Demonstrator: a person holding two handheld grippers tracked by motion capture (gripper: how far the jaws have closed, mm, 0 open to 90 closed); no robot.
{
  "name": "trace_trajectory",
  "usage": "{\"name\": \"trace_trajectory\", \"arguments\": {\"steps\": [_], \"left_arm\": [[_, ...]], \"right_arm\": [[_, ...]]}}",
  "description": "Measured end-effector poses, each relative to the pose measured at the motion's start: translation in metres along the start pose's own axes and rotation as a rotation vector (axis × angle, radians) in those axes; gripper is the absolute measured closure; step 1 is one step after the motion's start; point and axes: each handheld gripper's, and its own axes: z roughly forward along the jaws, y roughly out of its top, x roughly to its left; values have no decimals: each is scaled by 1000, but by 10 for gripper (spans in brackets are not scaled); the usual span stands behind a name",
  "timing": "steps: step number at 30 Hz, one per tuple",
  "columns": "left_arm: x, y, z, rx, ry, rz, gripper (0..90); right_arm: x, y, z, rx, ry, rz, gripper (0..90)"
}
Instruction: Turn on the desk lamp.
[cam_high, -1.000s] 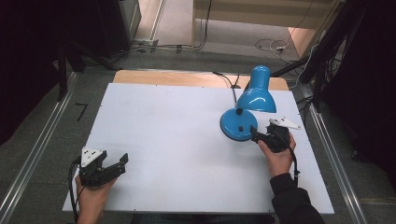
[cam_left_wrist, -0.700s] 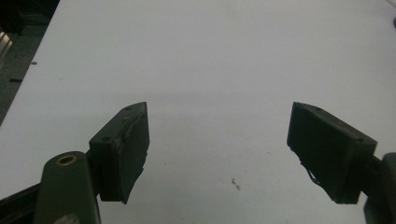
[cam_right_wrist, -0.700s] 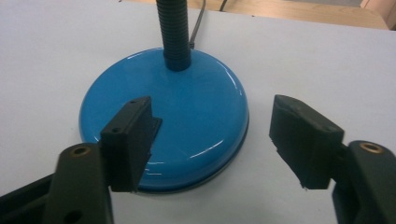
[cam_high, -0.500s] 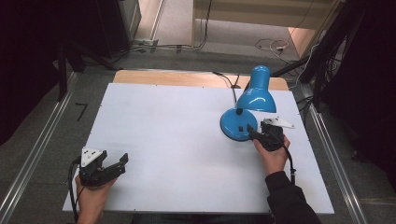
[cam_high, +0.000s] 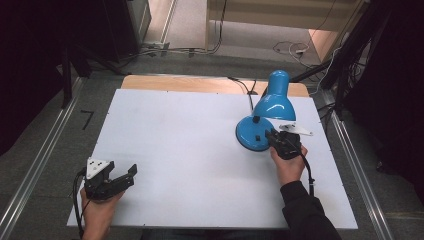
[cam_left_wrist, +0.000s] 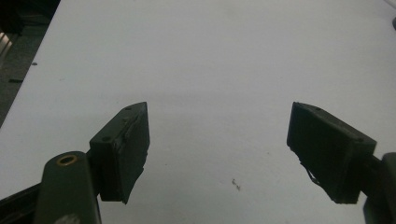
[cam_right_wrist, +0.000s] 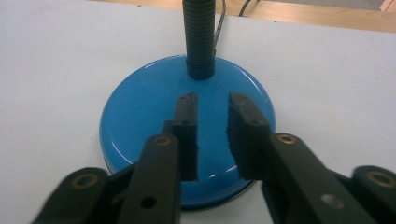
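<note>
Blue desk lamp (cam_high: 270, 107): glossy round base, ribbed dark neck; right gripper (cam_right_wrist: 212, 135) just narrowing above the base, nothing clamped.

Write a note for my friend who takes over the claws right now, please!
Left claw: open, holding nothing, low over the near left of the table.
Right claw: jaws have just been closing and stand narrow over the lamp base, nothing pinched between them; whether they touch it is unclear.
Lamp: upright at the table's far right, shade tipped down over the base, switch on the base just ahead of the right claw, cord running off the far edge.
Done: right claw brought to the base.
Left: probably press the switch.
</note>
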Motion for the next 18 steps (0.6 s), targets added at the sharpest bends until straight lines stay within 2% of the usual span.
{"name": "trace_trajectory", "arguments": {"steps": [3, 6, 18], "left_arm": [[0, 0, 0, 0, 0, 0, 217], [0, 0, 0, -1, 0, 0, 217], [0, 0, 0, -1, -1, 0, 217]], "right_arm": [[-1, 1, 1, -3, 9, 9, 827], [-2, 1, 1, -1, 10, 14, 863], [2, -2, 8, 11, 29, 5, 875]]}}
